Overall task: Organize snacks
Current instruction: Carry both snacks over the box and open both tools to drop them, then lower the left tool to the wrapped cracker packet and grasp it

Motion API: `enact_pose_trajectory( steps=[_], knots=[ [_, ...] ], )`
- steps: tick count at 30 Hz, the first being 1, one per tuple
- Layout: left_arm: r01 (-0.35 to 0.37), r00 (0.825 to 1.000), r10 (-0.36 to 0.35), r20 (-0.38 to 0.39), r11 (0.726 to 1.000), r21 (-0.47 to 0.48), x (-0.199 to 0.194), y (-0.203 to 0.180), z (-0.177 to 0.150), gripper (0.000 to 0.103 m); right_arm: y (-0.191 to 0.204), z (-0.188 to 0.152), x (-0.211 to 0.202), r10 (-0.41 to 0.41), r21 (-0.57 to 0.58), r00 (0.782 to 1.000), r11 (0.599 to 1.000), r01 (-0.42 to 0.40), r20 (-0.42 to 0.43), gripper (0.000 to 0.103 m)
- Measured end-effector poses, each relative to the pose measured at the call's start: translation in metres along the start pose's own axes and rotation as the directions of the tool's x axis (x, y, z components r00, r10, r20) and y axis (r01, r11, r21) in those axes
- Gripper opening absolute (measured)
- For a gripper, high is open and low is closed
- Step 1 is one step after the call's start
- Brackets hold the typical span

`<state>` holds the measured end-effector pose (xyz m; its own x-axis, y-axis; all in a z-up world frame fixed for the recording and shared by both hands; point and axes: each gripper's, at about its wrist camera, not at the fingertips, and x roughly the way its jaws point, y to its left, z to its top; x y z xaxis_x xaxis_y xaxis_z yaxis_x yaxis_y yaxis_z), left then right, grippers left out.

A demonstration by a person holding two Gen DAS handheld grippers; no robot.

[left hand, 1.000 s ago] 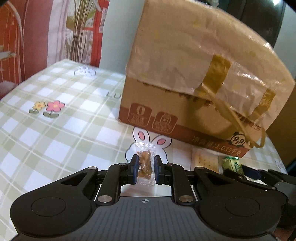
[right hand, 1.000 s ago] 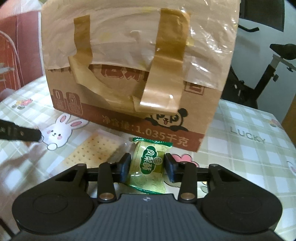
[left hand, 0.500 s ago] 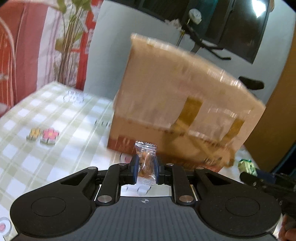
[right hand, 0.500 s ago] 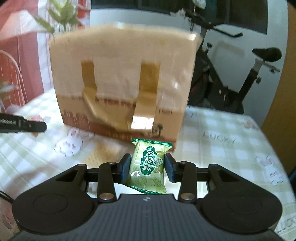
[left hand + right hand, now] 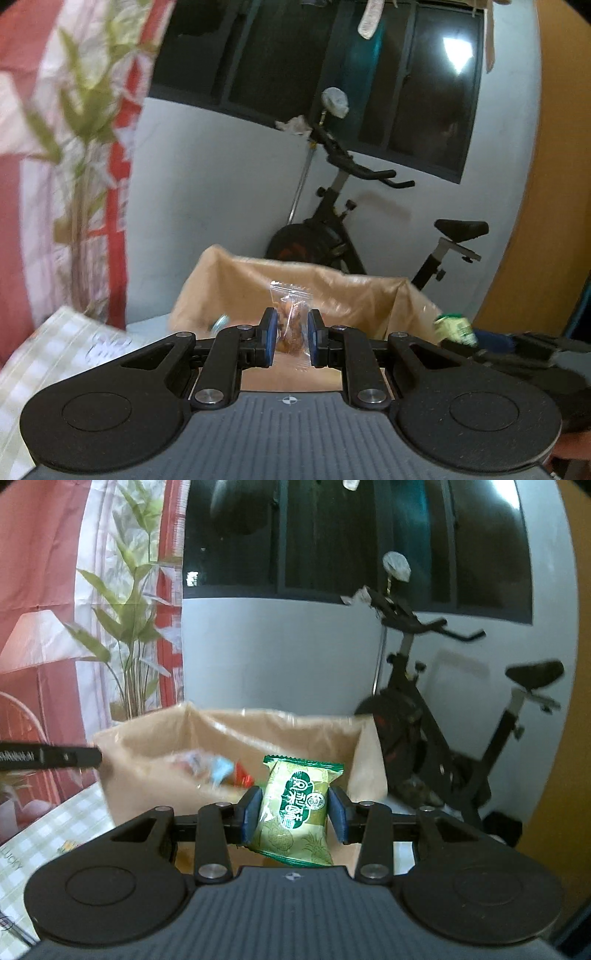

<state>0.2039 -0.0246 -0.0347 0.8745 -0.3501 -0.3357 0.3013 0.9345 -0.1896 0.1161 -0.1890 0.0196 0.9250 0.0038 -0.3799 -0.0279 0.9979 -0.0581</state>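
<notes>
Behind, an exercise bike (image 5: 436, 716) by the white wall — left gripper (image 5: 290, 332) clamps a clear packet (image 5: 291, 325), right gripper (image 5: 293, 814) a green one (image 5: 295, 808).

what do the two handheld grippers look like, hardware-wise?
Both alike: left gripper and right gripper have a ribbed grey body with a small crosshair mark, two black round housings, black linkage arms with silver pivot pins, and blue pads on black fingers. No cables visible.
</notes>
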Motion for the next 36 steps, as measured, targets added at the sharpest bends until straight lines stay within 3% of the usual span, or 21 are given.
enact_pose_trajectory(
  steps=[4,10,13,14,17,28,36],
  knots=[
    [0.0,1.0,0.001,-0.017,1.0,0.031,0.035,-0.017,0.007,0.019,-0.006,0.014,0.038,-0.016,-0.051,0.999,0.999,0.014,-0.036,0.041],
    [-0.012,0.998,0.016,-0.068,0.998,0.065,0.078,-0.035,0.002,0.022,-0.02,0.013,0.071,-0.018,-0.013,0.996,1.0,0.017,-0.088,0.042],
    [-0.015,0.994,0.023,-0.106,0.997,0.08,0.088,-0.036,-0.002,0.048,-0.022,0.011,0.076,-0.023,-0.002,0.996,1.0,0.023,-0.091,0.043],
    [-0.015,0.994,0.023,-0.107,0.997,0.08,0.088,-0.035,-0.003,0.051,-0.023,0.011,0.076,-0.024,0.006,0.996,1.0,0.025,-0.089,0.044],
    [-0.018,0.994,0.027,-0.109,0.997,0.08,0.079,-0.029,-0.006,0.051,-0.025,0.009,0.068,-0.015,0.023,0.996,1.0,0.017,-0.083,0.052],
    [-0.039,0.997,0.04,-0.071,0.999,0.024,0.002,0.001,-0.008,0.051,-0.016,0.002,0.011,0.015,0.014,0.999,1.0,-0.015,-0.039,0.052],
    [-0.073,0.99,0.069,-0.121,0.997,-0.032,-0.036,0.014,-0.047,0.051,0.003,-0.031,-0.029,0.044,0.02,0.998,0.999,-0.043,-0.043,0.052]
  ],
)
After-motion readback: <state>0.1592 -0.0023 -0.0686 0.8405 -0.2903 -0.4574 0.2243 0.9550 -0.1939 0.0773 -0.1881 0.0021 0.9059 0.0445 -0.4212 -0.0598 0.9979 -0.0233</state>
